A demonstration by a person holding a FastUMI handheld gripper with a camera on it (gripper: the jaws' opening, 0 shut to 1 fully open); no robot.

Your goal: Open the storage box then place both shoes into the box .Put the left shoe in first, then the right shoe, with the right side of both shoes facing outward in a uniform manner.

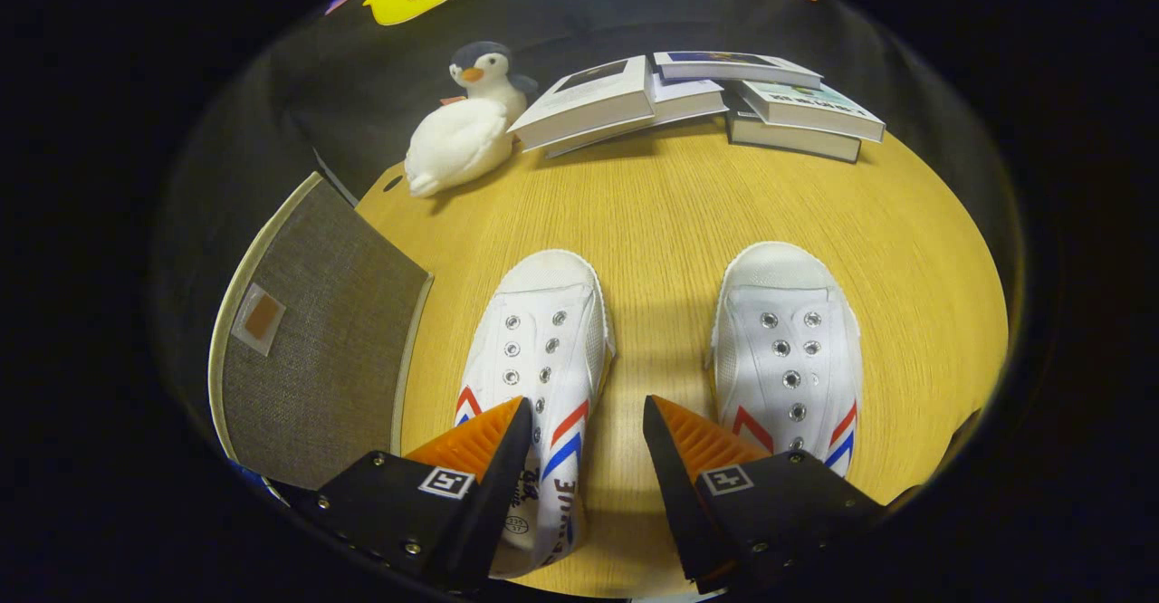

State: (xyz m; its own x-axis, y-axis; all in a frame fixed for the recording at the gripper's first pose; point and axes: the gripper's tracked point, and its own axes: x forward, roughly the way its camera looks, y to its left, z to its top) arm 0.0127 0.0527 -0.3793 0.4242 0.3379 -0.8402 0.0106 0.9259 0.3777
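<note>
Two white canvas shoes with red and blue chevrons stand side by side on the wooden table point(670, 214), toes pointing away from me. The left shoe point(543, 349) lies partly under my left finger and runs into the gap between the fingers. The right shoe point(790, 340) sits beside and beyond my right finger. My gripper point(587, 413) hangs open above them, holding nothing. The storage box point(317, 349), grey fabric with a pale rim and a small brown tab, stands left of the left shoe with its lid down.
A plush penguin point(466, 123) sits at the table's far left. Several books point(697, 96) lie stacked and fanned along the far edge. Bare tabletop stretches between the shoes and the books.
</note>
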